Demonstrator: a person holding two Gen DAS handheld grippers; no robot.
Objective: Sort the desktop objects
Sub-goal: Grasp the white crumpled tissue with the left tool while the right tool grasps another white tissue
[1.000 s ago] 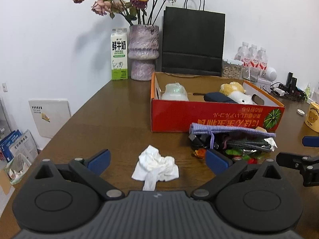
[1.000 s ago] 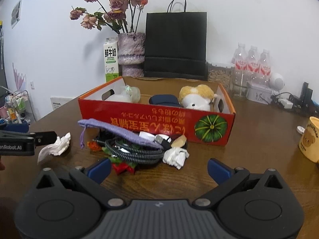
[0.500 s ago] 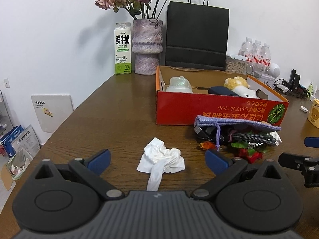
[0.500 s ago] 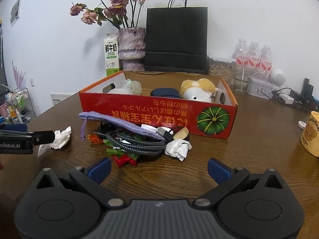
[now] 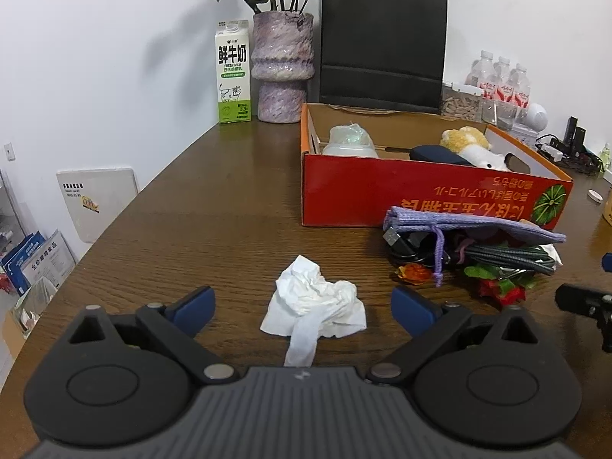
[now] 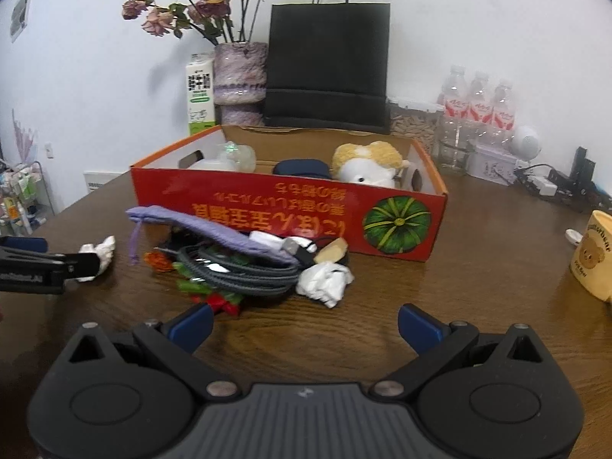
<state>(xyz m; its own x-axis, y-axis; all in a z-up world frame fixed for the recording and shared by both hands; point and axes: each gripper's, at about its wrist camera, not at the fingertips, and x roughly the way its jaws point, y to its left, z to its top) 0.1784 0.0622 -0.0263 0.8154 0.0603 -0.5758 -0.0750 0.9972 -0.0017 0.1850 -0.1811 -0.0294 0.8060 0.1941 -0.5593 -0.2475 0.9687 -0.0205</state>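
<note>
White crumpled tissue (image 5: 315,304) between my wide-open left gripper (image 5: 302,306), tail pointing at me. Right gripper (image 6: 304,325) open too. Red box (image 6: 290,206) holds plush toy (image 6: 367,164).

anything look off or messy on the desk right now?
Yes. A crumpled tissue lies loose on the table between the left gripper's open fingers. A second tissue sits beside a heap of cable, purple pouch and scraps, outside the red box.
</note>
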